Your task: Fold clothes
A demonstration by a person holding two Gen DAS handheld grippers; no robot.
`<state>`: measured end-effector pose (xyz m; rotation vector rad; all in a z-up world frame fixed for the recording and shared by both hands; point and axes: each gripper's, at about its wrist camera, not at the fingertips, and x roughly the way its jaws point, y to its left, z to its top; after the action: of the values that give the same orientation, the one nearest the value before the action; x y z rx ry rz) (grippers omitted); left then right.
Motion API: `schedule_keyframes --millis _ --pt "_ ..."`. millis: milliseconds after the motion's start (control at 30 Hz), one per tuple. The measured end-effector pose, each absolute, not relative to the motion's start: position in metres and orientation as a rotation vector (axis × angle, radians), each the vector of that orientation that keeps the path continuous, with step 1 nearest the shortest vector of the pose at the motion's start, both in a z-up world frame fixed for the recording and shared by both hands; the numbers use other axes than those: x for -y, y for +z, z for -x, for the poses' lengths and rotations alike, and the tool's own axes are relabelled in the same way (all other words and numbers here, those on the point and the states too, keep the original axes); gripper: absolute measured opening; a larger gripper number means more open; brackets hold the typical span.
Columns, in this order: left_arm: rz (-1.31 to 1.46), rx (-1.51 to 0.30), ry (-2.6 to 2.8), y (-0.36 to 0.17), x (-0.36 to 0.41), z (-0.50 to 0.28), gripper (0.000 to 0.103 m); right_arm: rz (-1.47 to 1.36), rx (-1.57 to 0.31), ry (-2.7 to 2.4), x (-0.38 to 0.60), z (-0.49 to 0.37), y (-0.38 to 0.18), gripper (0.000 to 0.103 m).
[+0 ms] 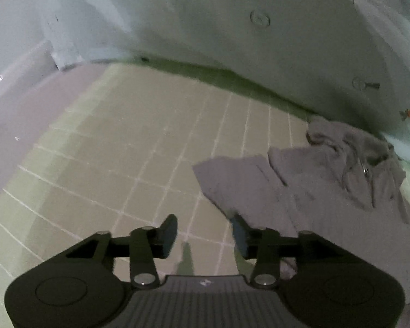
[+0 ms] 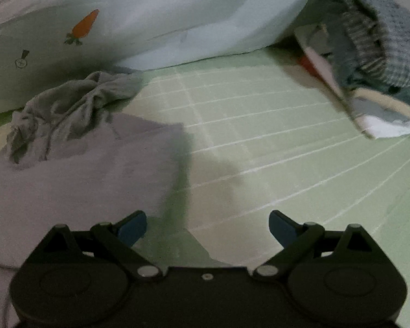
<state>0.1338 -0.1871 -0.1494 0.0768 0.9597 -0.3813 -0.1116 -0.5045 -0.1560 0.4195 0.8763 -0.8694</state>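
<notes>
A grey hooded garment (image 1: 328, 191) lies on a pale green checked sheet (image 1: 139, 147), its hood bunched toward the wall. In the left wrist view it fills the right side, and my left gripper (image 1: 205, 235) hovers at its left edge with jaws apart and nothing between them; the right finger sits just over the cloth's edge. In the right wrist view the same grey garment (image 2: 76, 153) lies at left. My right gripper (image 2: 207, 227) stands wide open over the bare sheet (image 2: 287, 142) beside the garment's right edge.
A pale bedcover with a carrot print (image 2: 84, 26) rises along the back. A stack of folded clothes (image 2: 374, 68), checked fabric on top, sits at the far right of the right wrist view. A white ledge (image 1: 16, 76) borders the sheet at left.
</notes>
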Motion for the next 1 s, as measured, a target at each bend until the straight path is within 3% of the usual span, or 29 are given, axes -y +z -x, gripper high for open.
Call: schedule_keyframes --millis 100,200,900,967,1000 --pt "-0.047 -1.000 -0.383 -0.159 0.189 -0.138 0.064 -0.413 -0.895 -0.877 0.490 0.094 -0.167 0.097" --pt "0.002 -0.992 -0.414 -0.161 0.186 -0.141 0.067 -0.399 -0.922 -0.900 0.477 0.085 -0.172 0.097" --pt "-0.022 -1.057 -0.421 -0.180 0.246 -0.142 0.068 -0.309 -0.950 -0.928 0.462 0.085 -0.164 0.097" --pt "0.035 -1.064 -0.370 -0.177 0.240 -0.143 0.066 -0.302 -0.951 -0.927 0.461 0.087 -0.162 0.097" --pt "0.071 -1.068 -0.341 -0.175 0.236 -0.144 0.056 -0.304 -0.949 -0.926 0.461 0.088 -0.162 0.097"
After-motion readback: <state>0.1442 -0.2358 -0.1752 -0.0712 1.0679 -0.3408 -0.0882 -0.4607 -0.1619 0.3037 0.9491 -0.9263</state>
